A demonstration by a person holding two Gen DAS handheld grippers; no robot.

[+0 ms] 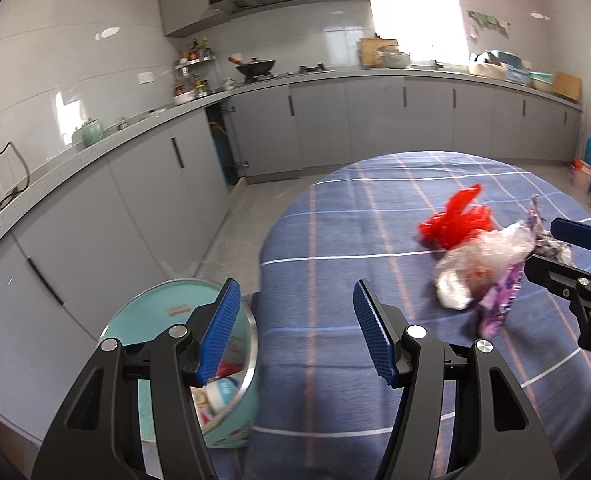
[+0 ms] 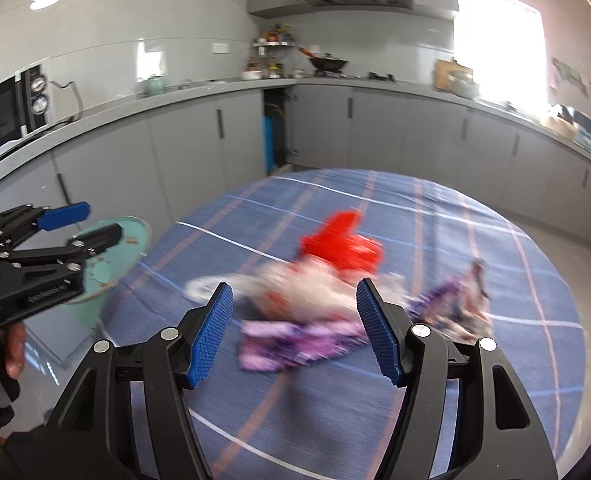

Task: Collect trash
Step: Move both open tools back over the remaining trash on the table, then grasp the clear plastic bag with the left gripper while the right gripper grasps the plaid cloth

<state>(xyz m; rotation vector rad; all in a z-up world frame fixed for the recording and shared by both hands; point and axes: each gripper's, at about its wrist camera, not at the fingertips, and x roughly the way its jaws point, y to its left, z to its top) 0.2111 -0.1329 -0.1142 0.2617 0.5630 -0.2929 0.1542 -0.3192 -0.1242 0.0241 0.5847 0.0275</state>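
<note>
Trash lies in a heap on the blue plaid tablecloth (image 1: 335,240): a red plastic bag (image 1: 455,220), a clear crumpled bag (image 1: 483,260) touching it, and purple wrappers (image 1: 499,304) at the near edge. The teal bin (image 1: 163,312) stands just beside the table, already holding packaging; its label is unreadable. Left gripper (image 1: 295,328) and right gripper (image 2: 291,332) both stand wide and empty, nothing blocking the heap.

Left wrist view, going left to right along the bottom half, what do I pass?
Teal round trash bin with its lid up → blue plaid tablecloth → red crumpled plastic bag → black right gripper with blue pads at the right edge.
</note>
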